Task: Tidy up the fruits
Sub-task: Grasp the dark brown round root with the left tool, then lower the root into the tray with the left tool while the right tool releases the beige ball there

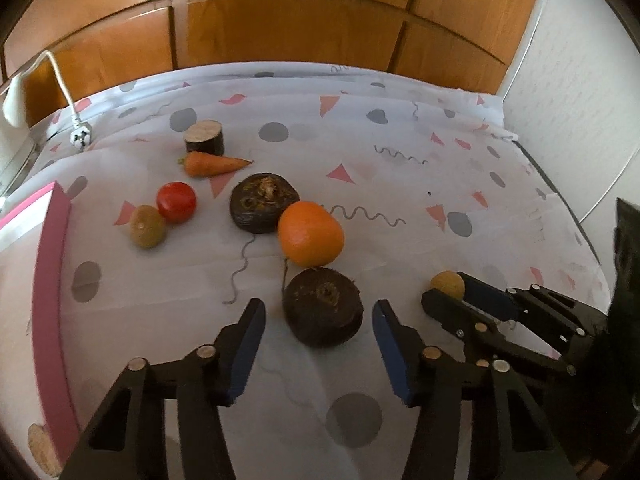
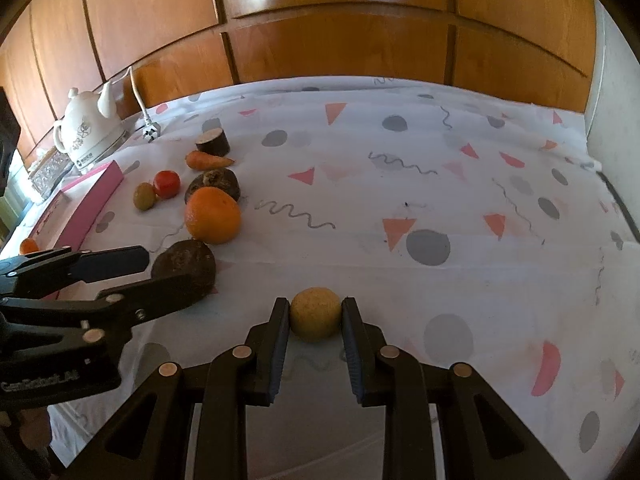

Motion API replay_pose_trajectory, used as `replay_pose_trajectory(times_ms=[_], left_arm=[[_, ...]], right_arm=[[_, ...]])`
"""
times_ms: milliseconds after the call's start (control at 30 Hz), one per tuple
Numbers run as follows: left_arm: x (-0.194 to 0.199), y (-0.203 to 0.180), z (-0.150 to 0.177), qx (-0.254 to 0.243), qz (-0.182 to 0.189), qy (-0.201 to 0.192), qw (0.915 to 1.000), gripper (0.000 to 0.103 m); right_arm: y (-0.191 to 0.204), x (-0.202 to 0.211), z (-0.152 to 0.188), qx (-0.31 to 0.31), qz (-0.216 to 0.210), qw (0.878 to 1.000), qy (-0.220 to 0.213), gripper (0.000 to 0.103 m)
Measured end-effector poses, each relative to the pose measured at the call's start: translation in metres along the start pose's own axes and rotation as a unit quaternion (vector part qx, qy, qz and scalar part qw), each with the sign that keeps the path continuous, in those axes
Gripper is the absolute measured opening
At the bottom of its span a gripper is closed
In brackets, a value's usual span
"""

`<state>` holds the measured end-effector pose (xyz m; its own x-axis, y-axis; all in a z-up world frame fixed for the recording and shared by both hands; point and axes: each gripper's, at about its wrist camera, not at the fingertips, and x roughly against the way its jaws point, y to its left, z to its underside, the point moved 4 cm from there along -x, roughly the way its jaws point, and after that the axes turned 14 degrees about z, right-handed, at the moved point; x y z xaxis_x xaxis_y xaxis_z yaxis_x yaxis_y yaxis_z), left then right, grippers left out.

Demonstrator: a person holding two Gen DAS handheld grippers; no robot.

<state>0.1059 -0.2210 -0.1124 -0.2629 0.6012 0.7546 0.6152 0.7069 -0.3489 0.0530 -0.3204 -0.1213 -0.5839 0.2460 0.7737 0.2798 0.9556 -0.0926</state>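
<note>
Yellow fruit [image 2: 315,312] sits pinched in right hand-held gripper [image 2: 315,312]; left hand-held gripper [image 1: 319,316] straddles dark fruit [image 1: 323,307], spread.

Both wrist cameras look steeply down, close over the patterned tablecloth [image 1: 440,128]; both show the orange [image 1: 311,234] [image 2: 213,216].

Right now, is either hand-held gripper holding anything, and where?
Right hand-held gripper clamps the small round yellow fruit by its sides; left hand-held gripper holds nothing.
</note>
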Motion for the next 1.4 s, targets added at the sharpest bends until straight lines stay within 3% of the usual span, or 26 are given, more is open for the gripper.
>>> replay_pose_trajectory(times_ms=[100,367,500,833,1000,1400], left_arm=[[-0.006,0.001,0.002,0.001,-0.008,-0.002,1.0000,0.043],[0.022,0.023,0.024,0.022,-0.023,-0.039,0.9987,0.042],[0.025,0.024,0.035,-0.007,-0.031,-0.060,0.9977,0.043],[0.022,0.023,0.034,-0.029,-0.046,-0.057,0.9968,0.043],[0.036,0.027,0.039,-0.007,-0.048,-0.050,0.9976,0.042],[0.093,0.038,0.046,0.024,-0.069,-0.097,0.9926,0.043]], right_arm=[[0.001,0.000,0.001,0.001,0.001,1.000,-0.004,0.026],[-0.001,-0.002,0.003,-0.006,-0.007,1.000,-0.007,0.026],[-0.001,-0.003,0.002,-0.009,-0.006,1.000,-0.005,0.026],[0.002,-0.002,0.004,-0.001,0.008,1.000,-0.017,0.026],[0.004,-0.002,0.004,0.008,0.018,1.000,-0.019,0.026],[0.010,-0.001,0.004,0.029,0.046,0.998,-0.027,0.026]])
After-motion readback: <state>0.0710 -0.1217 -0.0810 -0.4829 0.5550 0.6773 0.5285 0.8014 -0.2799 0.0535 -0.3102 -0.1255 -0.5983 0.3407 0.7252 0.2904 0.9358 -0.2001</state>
